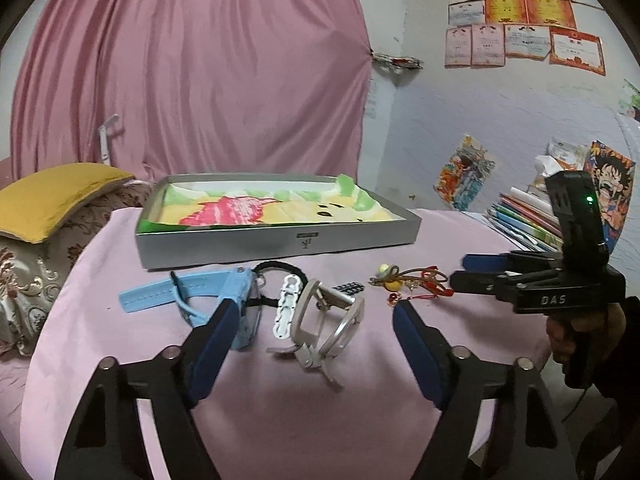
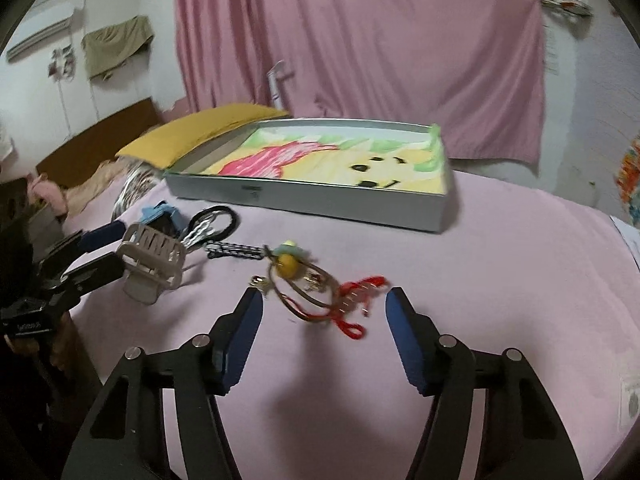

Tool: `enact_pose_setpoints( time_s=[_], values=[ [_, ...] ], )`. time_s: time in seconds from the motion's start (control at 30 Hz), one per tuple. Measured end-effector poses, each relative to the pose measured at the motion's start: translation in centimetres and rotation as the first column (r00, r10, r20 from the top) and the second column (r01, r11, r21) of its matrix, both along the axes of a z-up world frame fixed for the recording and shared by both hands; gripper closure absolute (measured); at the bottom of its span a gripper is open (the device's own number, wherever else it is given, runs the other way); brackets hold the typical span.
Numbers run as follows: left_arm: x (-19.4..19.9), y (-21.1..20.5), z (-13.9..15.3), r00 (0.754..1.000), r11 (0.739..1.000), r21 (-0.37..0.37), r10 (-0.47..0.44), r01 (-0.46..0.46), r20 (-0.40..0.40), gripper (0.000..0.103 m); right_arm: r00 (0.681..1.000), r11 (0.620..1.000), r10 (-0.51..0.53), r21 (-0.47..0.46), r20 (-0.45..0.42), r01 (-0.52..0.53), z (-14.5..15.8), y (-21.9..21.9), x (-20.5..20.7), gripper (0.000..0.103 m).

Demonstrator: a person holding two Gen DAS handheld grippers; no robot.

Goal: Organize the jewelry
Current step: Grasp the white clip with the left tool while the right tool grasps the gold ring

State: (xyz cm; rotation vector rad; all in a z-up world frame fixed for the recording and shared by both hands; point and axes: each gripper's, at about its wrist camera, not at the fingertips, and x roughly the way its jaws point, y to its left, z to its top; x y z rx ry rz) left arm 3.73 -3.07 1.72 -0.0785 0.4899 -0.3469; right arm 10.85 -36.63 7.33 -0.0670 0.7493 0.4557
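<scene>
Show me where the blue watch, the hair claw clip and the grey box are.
blue watch (image 1: pixel 152 296): left wrist view, on its strap.
hair claw clip (image 1: pixel 320 328): left wrist view, on its curved teeth.
grey box (image 2: pixel 320 200): right wrist view, on its front wall.

Matt pink cloth (image 1: pixel 280 420) covers the table; the clip (image 1: pixel 320 328) looks like shiny plastic, the watch (image 1: pixel 192 292) strap matt rubbery blue.

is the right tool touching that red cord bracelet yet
Apart. In the right wrist view the right tool is open, its blue pads on either side of the red cord bracelet, with pink cloth showing between each pad and the cord.
</scene>
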Motion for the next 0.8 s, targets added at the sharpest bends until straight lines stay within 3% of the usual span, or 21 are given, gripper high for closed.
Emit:
enact_pose_setpoints(
  time_s=[0.17, 0.27, 0.47, 0.6, 0.8],
  values=[
    [1.0, -0.7, 0.4, 0.998, 0.998, 0.015, -0.054, 0.055, -0.024, 0.045, 0.999, 0.999, 0.035, -0.033, -0.035, -0.036, 0.1, 1.6, 1.0, 0.06],
    [1.4, -0.8, 0.5, 0.996, 0.996, 0.034, -0.08, 0.082, -0.049, 0.053, 0.997, 0.997, 0.053, -0.052, -0.055, -0.056, -0.1, 2.5, 1.3, 0.061],
    [1.8, -1.1, 0.7, 0.99, 0.99, 0.081, -0.111, 0.118, -0.091, 0.054, 0.995, 0.991, 0.075, -0.108, -0.061, -0.081, -0.4, 3.4, 1.6, 0.065],
    [2.1, -1.4, 0.4, 0.988, 0.987, 0.114, -0.099, 0.112, -0.116, 0.054, 0.994, 0.987, 0.087, -0.131, -0.073, -0.096, -1.0, 3.8, 2.1, 0.082],
    [2.7, -1.4, -0.1, 0.984, 0.984, 0.127, -0.103, 0.122, -0.148, 0.056, 0.993, 0.987, 0.093, -0.126, -0.076, -0.102, -1.0, 4.0, 1.7, 0.095]
  ],
)
